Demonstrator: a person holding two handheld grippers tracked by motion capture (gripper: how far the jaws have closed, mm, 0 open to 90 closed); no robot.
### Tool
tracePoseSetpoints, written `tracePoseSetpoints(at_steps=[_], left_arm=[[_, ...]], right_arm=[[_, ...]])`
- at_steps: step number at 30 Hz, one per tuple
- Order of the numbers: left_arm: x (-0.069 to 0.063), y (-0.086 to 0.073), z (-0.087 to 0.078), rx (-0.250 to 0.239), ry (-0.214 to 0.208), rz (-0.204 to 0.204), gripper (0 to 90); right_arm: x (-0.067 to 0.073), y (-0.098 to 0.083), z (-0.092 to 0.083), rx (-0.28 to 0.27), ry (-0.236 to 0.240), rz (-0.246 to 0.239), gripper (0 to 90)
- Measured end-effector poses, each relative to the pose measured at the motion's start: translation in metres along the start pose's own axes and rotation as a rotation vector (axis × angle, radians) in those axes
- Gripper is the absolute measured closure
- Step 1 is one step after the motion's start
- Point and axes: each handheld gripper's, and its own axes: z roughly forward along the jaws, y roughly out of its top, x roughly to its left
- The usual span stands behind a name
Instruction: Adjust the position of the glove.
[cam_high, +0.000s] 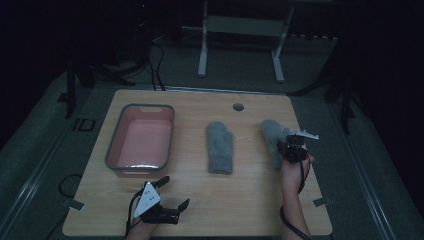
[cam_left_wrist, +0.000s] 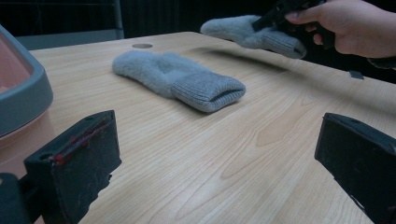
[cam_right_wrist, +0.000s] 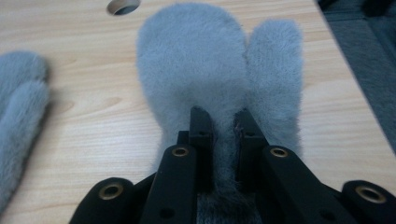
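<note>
Worktop (cam_high: 250, 200): pale wood, rounded corners, a round hole (cam_high: 238, 107) near the far edge; bare wood runs wide along the near edge between the two hands.
Tub (cam_high: 116, 135): pink inside, grey rim, at the left half; its left wall is near the worktop's left edge, its near wall just beyond the left tongs.
Middle mitten (cam_high: 220, 147): grey, flat on the centre, cuff toward the person; open wood on both sides, well apart from the tub and from the right mitten.
Right mitten (cam_high: 272, 132): grey, near the right edge; in the left gripper view (cam_left_wrist: 252, 32) it hangs above the wood with a shadow beneath.
Right tongs (cam_right_wrist: 223, 122): closed tight on the right mitten's cuff end, fur pinched between the jaws; the mitten's thumb points toward the right edge.
Left tongs (cam_high: 172, 192): jaws stand wide apart, nothing between them, low at the near-left corner, just off the tub's near wall.
</note>
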Motion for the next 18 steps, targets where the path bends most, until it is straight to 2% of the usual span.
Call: tracePoseSetpoints(at_steps=[4, 6, 8, 10, 12, 18], left_arm=[[0.000, 0.000, 0.000, -0.001, -0.001, 0.001, 0.5], [0.000, 0.000, 0.000, 0.000, -0.001, 0.002, 0.5], [0.000, 0.000, 0.000, 0.001, 0.000, 0.001, 0.5], [0.000, 0.000, 0.000, 0.001, 0.000, -0.001, 0.5], [0.000, 0.000, 0.000, 0.002, 0.001, 0.000, 0.5], [0.000, 0.000, 0.000, 0.001, 0.000, -0.002, 0.5]], right_arm=[[-0.004, -0.007, -0.003, -0.009, -0.026, 0.017, 81.1], [-0.006, -0.009, -0.002, -0.004, -0.023, 0.026, 81.0], [-0.009, -0.013, 0.002, 0.012, -0.031, 0.028, 80.8], [-0.012, -0.021, 0.012, 0.048, -0.031, 0.011, 80.4], [-0.014, -0.028, 0.021, 0.084, -0.023, 0.017, 79.5], [-0.015, -0.034, 0.024, 0.062, -0.013, 0.024, 78.6]])
